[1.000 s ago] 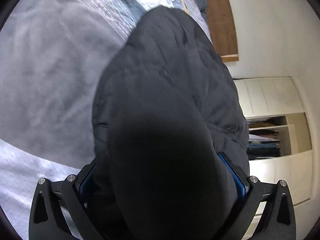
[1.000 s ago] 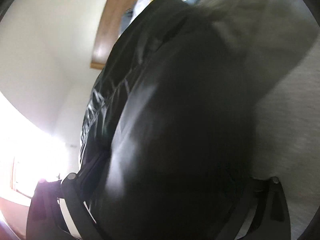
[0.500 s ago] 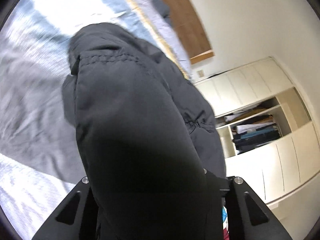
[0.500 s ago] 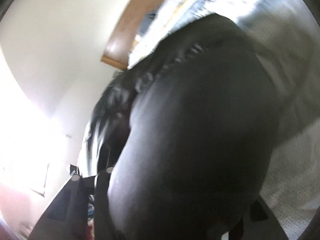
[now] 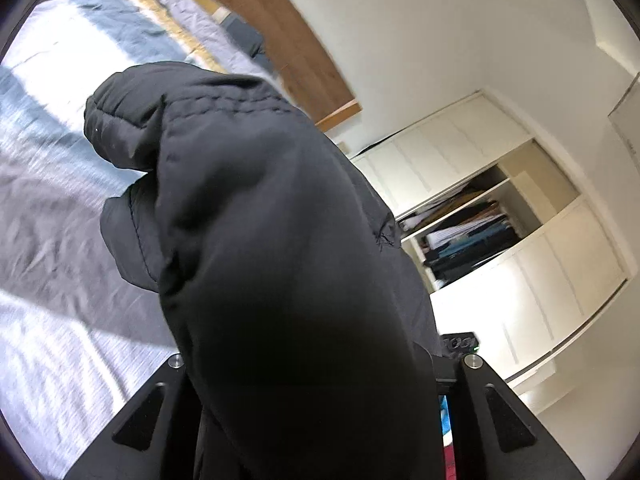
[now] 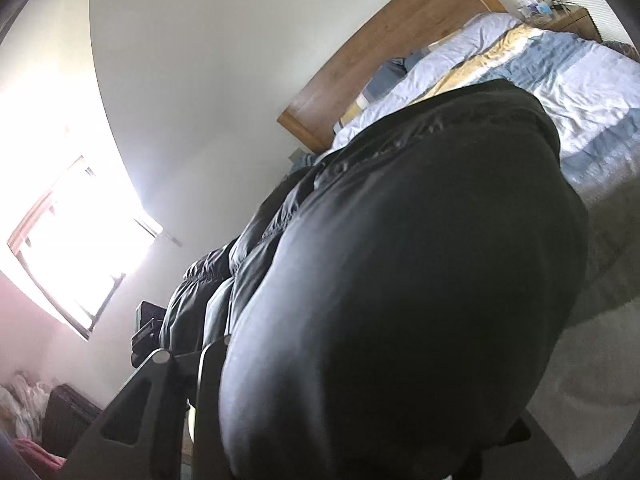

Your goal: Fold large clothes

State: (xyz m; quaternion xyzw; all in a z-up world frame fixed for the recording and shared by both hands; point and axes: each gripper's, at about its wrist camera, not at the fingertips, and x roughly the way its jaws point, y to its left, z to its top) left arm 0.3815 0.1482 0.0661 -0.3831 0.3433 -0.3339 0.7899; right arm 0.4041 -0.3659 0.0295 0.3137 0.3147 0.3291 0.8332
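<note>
Above the bed (image 5: 60, 208), the left gripper (image 5: 316, 412) is clamped on a thick fold of the black jacket (image 5: 260, 240), raised off the covers. Right gripper (image 6: 352, 420) likewise pinches the jacket (image 6: 400, 280), headboard (image 6: 384, 60) behind. Wardrobe (image 5: 500, 208) stands open at far right.

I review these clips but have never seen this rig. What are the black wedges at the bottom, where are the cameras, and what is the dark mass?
Each picture comes from a fisheye camera on a hand-held two-finger gripper, looking along its fingers. The wedges are the left gripper and right gripper. Both clamp a black padded quilted jacket, lifted above a bed with a blue, white and yellow striped quilt and wooden headboard. An open white wardrobe with stacked clothes stands beyond.
</note>
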